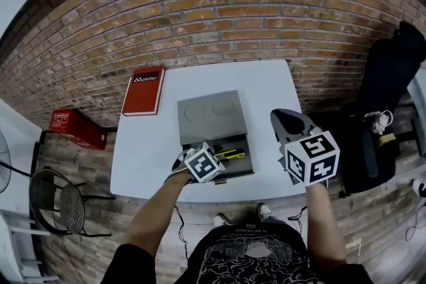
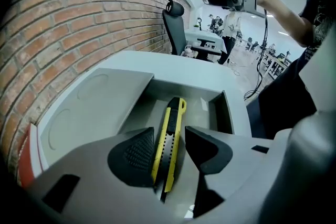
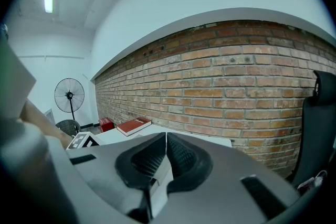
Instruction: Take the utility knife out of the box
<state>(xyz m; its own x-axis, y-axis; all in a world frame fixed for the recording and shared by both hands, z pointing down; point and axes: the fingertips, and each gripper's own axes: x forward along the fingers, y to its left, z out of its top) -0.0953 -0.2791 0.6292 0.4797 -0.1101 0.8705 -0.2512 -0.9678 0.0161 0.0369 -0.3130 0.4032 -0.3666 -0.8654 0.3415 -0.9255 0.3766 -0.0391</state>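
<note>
A yellow and black utility knife [image 2: 171,131] lies lengthwise in the open grey box [image 2: 227,108], whose flat lid [image 2: 100,107] is folded back toward the brick wall. My left gripper [image 2: 169,138] points steeply down into the box and is open, one finger on each side of the knife's near end; the left pad [image 2: 137,153] is close beside it and a gap shows on the right. From the head view, the knife [image 1: 232,155] shows just right of the left gripper's marker cube [image 1: 204,163]. My right gripper [image 1: 285,118] hangs over the table's right edge, shut with nothing in it [image 3: 166,139].
The box [image 1: 214,118] sits mid-table on a white table [image 1: 140,163]. A red book [image 1: 143,91] lies at the back left corner. A red case [image 1: 76,128] and a wire chair [image 1: 63,206] stand on the floor at left, a black office chair [image 1: 389,86] at right.
</note>
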